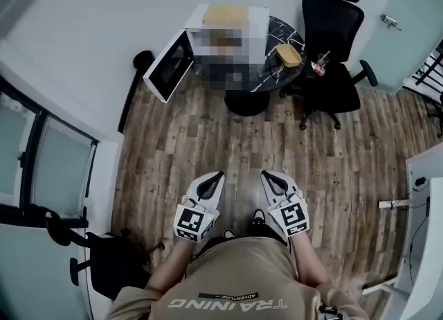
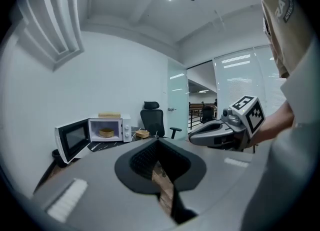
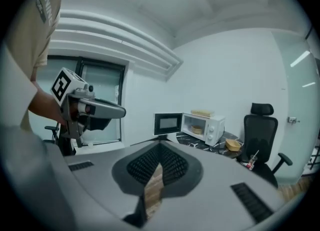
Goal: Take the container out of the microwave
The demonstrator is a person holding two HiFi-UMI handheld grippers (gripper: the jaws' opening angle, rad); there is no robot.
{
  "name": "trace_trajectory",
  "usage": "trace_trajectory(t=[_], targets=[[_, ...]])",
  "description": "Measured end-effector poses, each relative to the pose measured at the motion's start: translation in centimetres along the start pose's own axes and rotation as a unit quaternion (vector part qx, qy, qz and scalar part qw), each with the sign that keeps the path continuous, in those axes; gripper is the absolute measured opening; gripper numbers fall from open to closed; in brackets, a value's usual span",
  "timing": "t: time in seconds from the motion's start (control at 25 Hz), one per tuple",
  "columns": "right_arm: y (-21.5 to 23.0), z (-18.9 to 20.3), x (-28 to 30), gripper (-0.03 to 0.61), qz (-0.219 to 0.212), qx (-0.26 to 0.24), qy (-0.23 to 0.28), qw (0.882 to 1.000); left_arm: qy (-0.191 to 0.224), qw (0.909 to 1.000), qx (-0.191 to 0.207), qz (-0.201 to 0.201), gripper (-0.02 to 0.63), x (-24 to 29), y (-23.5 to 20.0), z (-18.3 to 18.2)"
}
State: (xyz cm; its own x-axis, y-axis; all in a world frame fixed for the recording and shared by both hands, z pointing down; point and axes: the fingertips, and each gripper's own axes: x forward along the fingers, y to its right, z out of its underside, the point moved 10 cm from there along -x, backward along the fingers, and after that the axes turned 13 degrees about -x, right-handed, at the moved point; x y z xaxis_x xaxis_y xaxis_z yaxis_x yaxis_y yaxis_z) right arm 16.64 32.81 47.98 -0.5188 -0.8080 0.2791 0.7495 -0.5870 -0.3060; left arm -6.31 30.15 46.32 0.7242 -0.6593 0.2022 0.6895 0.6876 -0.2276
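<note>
Wood-plank floor (image 1: 208, 138), head view: left claw (image 1: 216, 174) and right claw (image 1: 266, 174) held low, well apart from the open-doored microwave (image 1: 259, 22) on the worktop (image 1: 287, 34). Left gripper view: jaws together, empty; container (image 2: 105, 133) sits inside the microwave. Right gripper view: jaws together, empty.

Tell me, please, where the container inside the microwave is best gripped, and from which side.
Probably its front rim, coming straight in through the open front: the container sits open-topped in the microwave, whose door is swung away to the left.
</note>
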Motion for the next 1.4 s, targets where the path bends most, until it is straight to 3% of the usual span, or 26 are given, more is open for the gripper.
trace_trajectory(t=[0.28, 0.68, 1.0, 1.4], targets=[[6.4, 0.0, 3.3, 0.008, -0.04, -0.003, 0.024, 0.999, 0.019, 0.9969, -0.015, -0.074, 0.002, 2.7, -0.5, -1.9], [10.9, 3.5, 6.1, 0.008, -0.09, 0.021, 0.016, 0.996, 0.005, 0.9904, -0.039, -0.133, 0.002, 5.8, 0.2, -1.2], [12.0, 4.7, 8.6, 0.008, -0.101, 0.034, 0.005, 0.994, -0.008, 0.9908, -0.044, -0.128, 0.002, 8.2, -1.5, -1.2], [14.3, 1.4, 14.5, 0.008, -0.067, 0.014, -0.004, 0.998, 0.024, 0.9945, -0.036, -0.096, 0.002, 11.4, -9.5, -4.1]])
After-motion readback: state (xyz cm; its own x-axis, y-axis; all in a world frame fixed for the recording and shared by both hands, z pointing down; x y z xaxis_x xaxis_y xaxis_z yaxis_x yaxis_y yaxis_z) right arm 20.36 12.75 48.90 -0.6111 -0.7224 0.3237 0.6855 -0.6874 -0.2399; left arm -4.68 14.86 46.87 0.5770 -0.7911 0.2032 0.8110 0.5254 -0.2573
